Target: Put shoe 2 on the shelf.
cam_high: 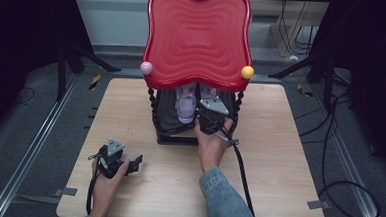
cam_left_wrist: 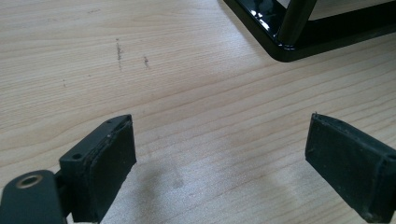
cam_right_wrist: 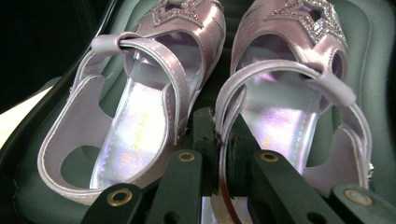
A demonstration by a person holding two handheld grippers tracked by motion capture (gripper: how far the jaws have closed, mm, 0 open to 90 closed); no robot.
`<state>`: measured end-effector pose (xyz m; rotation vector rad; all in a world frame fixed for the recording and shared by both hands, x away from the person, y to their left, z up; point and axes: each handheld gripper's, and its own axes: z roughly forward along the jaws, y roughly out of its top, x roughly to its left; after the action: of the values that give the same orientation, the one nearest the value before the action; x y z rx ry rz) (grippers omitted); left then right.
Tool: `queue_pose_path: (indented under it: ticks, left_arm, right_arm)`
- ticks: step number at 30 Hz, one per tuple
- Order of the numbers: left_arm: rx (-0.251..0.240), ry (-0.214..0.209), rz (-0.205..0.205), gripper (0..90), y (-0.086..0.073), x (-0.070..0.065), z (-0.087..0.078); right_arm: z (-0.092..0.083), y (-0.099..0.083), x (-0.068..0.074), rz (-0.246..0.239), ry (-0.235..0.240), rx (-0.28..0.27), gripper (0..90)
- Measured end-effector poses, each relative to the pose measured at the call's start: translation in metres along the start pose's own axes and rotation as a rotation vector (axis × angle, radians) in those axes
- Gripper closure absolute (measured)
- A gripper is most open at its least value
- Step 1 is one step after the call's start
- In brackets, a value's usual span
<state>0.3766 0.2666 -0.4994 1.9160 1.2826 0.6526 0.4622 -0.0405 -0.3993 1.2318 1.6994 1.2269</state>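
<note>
Two lilac sandals with glitter stars lie side by side on the dark lower shelf point(cam_high: 166, 118) of a small stand with a red wavy top point(cam_high: 197, 33). In the right gripper view the left sandal point(cam_right_wrist: 126, 126) lies free. My right gripper point(cam_right_wrist: 219, 135) is shut on the inner side wall of the right sandal point(cam_right_wrist: 289, 107). From above, the right gripper point(cam_high: 208, 112) reaches under the red top, beside the left sandal point(cam_high: 186, 107). My left gripper point(cam_high: 137, 161) rests low on the wooden table point(cam_high: 278, 168) at the front left. It stands open point(cam_left_wrist: 219, 158) with nothing between its jaws.
The stand has twisted black legs point(cam_high: 152, 106) and a black base whose corner point(cam_left_wrist: 289, 49) lies ahead of the left gripper. A pink ball point(cam_high: 146, 68) and a yellow ball point(cam_high: 247, 72) sit on the red top's front corners. Cables point(cam_high: 346, 196) trail on the floor at the right.
</note>
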Motion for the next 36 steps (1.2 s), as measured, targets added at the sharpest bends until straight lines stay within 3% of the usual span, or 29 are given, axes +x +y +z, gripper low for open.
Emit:
queue_pose_path:
  ticks: [25,31,36]
  left_arm:
    - [0.013,-0.008,-0.007,7.8,-0.001,-0.001,0.003]
    - [0.01,-0.014,-0.008,7.7,-0.001,-0.003,0.003]
    - [0.008,-0.012,-0.005,7.7,-0.001,-0.003,0.002]
  right_arm:
    - [0.002,-0.004,0.002,-0.017,0.002,0.03,72.5]
    - [-0.006,-0.007,0.003,-0.023,0.002,0.029,72.3]
    - [-0.015,-0.008,0.005,-0.035,0.016,0.03,79.2]
